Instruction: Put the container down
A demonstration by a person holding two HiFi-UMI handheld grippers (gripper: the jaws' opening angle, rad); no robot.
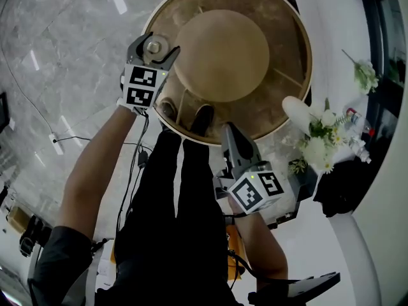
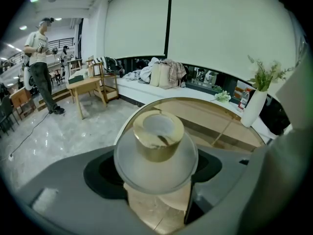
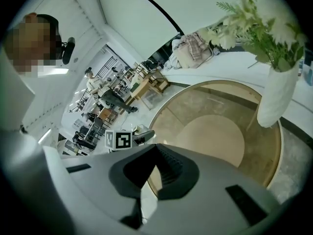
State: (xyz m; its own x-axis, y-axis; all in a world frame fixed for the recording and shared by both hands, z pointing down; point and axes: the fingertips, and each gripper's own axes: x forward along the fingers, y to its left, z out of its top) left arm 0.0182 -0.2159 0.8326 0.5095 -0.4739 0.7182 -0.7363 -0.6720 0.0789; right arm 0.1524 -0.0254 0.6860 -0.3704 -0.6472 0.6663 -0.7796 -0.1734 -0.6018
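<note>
The container [image 1: 153, 45] is a frosted glass jar with a gold cap [image 2: 157, 132]. My left gripper [image 1: 155, 48] is shut on it, one jaw at each side of its body [image 2: 155, 169]. It is held over the left rim of a round gold-rimmed glass table [image 1: 307, 56]; whether it touches the glass I cannot tell. My right gripper [image 1: 231, 132] is shut and holds nothing, with its tip at the table's near edge. In the right gripper view its jaws [image 3: 155, 151] point across the table top [image 3: 220, 131], and the left gripper's marker cube [image 3: 118, 139] shows at the left.
A white vase of flowers [image 1: 298, 112] stands at the table's right edge, tall in the right gripper view [image 3: 274, 94]. Under the glass are the table's round base [image 1: 223, 53] and the person's shoe [image 1: 203, 116]. A white bench [image 2: 146, 89] runs along the wall; people stand further off.
</note>
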